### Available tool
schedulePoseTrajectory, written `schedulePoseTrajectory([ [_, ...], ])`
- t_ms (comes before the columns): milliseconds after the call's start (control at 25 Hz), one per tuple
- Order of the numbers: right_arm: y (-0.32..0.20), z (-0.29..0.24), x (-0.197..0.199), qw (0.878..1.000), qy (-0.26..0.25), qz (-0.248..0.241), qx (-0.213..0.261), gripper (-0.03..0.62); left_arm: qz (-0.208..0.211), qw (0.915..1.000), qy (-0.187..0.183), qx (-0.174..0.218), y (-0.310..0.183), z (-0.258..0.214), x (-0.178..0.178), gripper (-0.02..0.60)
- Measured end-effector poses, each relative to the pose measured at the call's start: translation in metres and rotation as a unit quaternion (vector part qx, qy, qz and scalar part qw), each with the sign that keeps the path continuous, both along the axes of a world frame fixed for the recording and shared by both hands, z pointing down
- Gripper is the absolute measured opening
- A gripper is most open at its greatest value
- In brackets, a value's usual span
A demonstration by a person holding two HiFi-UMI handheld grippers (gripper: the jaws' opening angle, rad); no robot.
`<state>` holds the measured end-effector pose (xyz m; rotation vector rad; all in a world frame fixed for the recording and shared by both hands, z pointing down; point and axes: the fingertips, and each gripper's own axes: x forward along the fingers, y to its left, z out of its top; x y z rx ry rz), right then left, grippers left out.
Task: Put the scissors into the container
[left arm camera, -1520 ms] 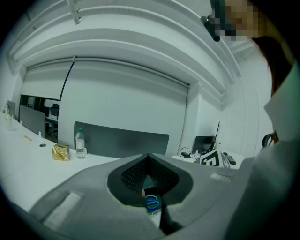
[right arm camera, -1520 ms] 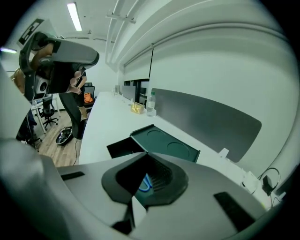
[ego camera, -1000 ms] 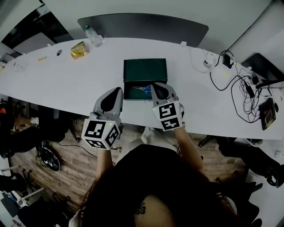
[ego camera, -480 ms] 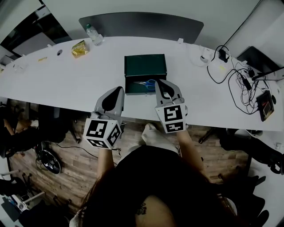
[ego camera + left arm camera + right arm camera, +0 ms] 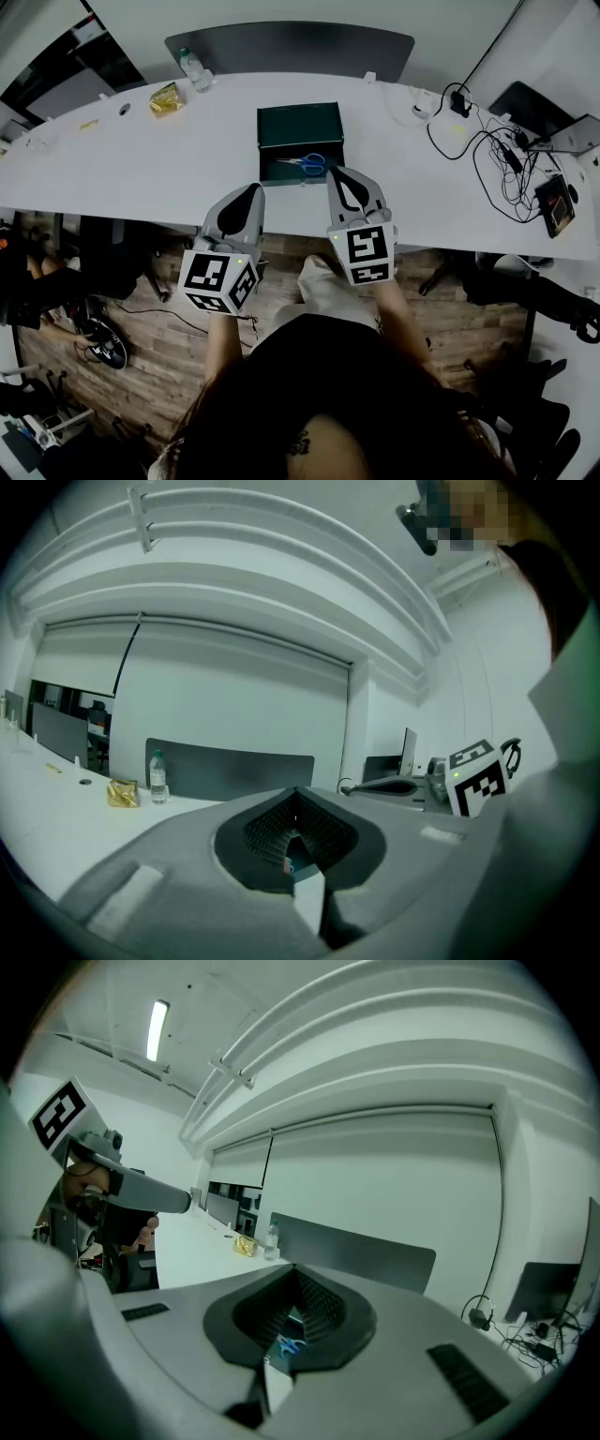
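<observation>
A dark green container (image 5: 300,127) lies with its lid open in the middle of the white table (image 5: 141,159). The blue-handled scissors (image 5: 305,164) lie flat in its near tray. My right gripper (image 5: 336,172) is shut and empty, with its tip just short of the tray's near right corner. Level with it, my left gripper (image 5: 251,187) hangs over the table's front edge, left of the container, also shut and empty. In the right gripper view the scissors (image 5: 289,1344) show through the gap under the meeting jaws of the right gripper (image 5: 296,1269). The left gripper (image 5: 296,794) points over the table.
A water bottle (image 5: 194,68) and a yellow packet (image 5: 165,97) stand at the far left. Tangled cables and chargers (image 5: 487,150) and a laptop (image 5: 572,136) fill the right end. A dark chair back (image 5: 291,49) stands beyond the table.
My right gripper has drawn back from over the tray toward the table's front edge, leaving the scissors uncovered in the container. The left gripper has hardly moved.
</observation>
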<state>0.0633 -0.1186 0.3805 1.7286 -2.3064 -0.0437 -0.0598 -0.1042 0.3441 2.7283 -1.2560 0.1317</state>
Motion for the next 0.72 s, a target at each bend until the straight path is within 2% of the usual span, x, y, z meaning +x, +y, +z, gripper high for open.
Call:
schedulePoseTrajectory([
  [720,0.095,-0.021,-0.016,0.999,-0.017,0.003,0.029,0.008,0.012,0.9997,0.005,0.023,0.085,-0.009,-0.005,0.011],
])
